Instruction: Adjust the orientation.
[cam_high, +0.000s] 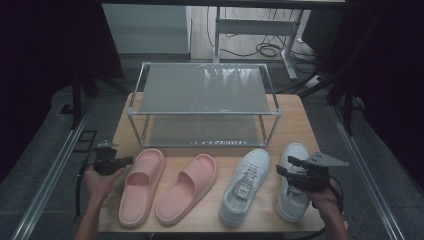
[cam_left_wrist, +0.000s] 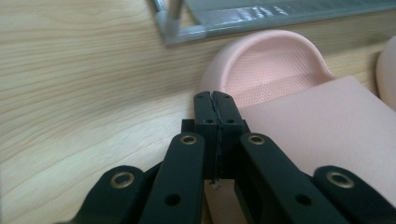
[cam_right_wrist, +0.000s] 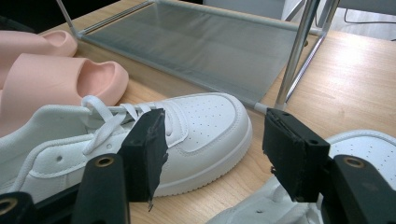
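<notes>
Right gripper hovers over the right sneaker, fingers spread, empty. Left gripper, fingers clenched on nothing, sits beside the left pink slide on the worktop. Slides likely light, soft foam; pinch the strap. Sneakers stiffer; grip the heel collar.

Black grippers, brass-ringed screws, grey three-cornered plate.

Two pink slides, two white sneakers, a grey-shelved silver rack, pale woodgrain table.
</notes>
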